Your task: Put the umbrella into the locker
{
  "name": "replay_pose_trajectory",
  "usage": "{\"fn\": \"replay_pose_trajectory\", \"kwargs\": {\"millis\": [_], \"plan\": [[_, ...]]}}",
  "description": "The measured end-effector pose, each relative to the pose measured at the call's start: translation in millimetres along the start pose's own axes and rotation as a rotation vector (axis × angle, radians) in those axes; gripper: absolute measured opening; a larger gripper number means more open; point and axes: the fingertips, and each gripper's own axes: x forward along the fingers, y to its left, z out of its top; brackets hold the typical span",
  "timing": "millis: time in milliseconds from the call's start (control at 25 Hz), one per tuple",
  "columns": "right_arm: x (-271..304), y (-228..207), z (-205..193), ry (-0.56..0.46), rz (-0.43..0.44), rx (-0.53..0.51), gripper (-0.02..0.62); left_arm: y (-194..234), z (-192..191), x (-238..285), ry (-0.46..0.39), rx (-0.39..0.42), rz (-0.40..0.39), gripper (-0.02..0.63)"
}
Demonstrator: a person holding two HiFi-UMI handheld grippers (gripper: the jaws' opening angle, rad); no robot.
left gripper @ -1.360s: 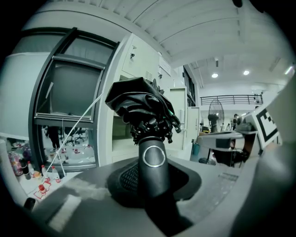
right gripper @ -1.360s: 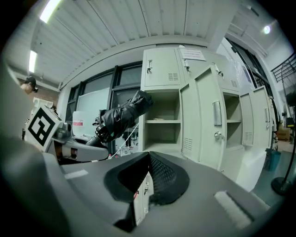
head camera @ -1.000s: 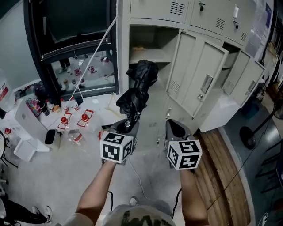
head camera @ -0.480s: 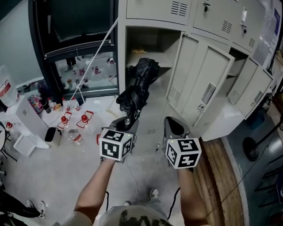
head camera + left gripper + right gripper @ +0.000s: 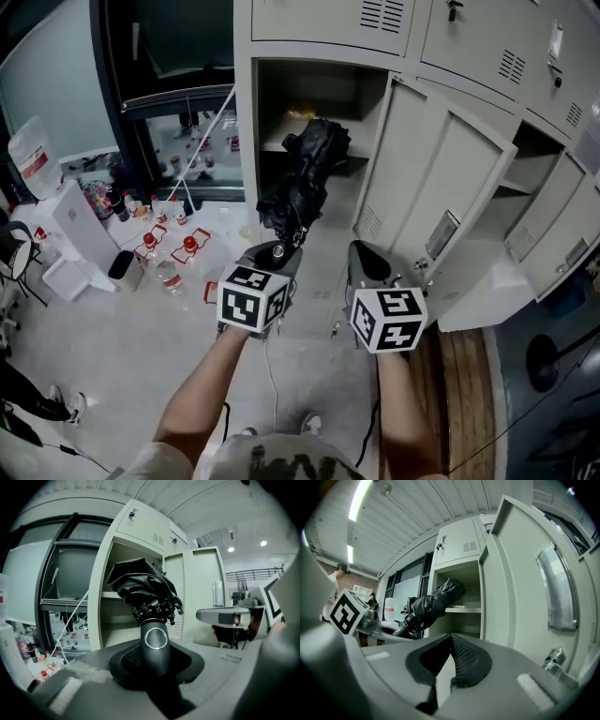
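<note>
A black folded umbrella (image 5: 305, 178) sticks up and forward from my left gripper (image 5: 277, 255), which is shut on its round-capped handle (image 5: 156, 644). Its bunched canopy (image 5: 143, 585) reaches the mouth of the open locker compartment (image 5: 309, 94), in front of the shelf (image 5: 281, 142). My right gripper (image 5: 367, 269) is beside the left one, to its right, shut with nothing between its pads (image 5: 461, 660). In the right gripper view the umbrella (image 5: 433, 604) shows at left, leaning toward the locker opening (image 5: 461, 590). The locker door (image 5: 422, 178) stands swung open to the right.
A second locker door (image 5: 487, 281) hangs open at lower right. Bottles with red caps (image 5: 164, 258), a white box (image 5: 70, 225) and a water jug (image 5: 33, 159) crowd the floor at left. A white cord (image 5: 202, 141) runs diagonally by the locker's left edge. Wooden flooring (image 5: 464, 394) lies at right.
Both grippers have moved forward toward the lockers. The umbrella's top has come from in front of the locker up to the open compartment. The left grip is unchanged.
</note>
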Motion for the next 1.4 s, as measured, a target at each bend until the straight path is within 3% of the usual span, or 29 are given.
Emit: {"fn": "replay_pose_trajectory", "kwargs": {"millis": [280, 640, 1040, 1400], "plan": [[22.1, -9.9, -1.4, -0.008, 0.093, 0.021, -0.003, 5.9, -10.3, 11.4, 0.059, 0.036, 0.073, 0.098], [42.2, -1.9, -4.6, -0.011, 0.17, 0.031, -0.003, 11.2, -54.8, 8.8, 0.158, 0.029, 0.128, 0.098], [49.0, -2.9, 3.1, -0.028, 0.226, 0.039, -0.003, 10.5, -75.3, 25.5, 0.275, 0.063, 0.156, 0.098], [57.3, -10.3, -2.3, -0.025, 0.23, 0.054, -0.003, 40.7, -65.2, 50.7, 0.347, 0.137, 0.219, 0.098]]}}
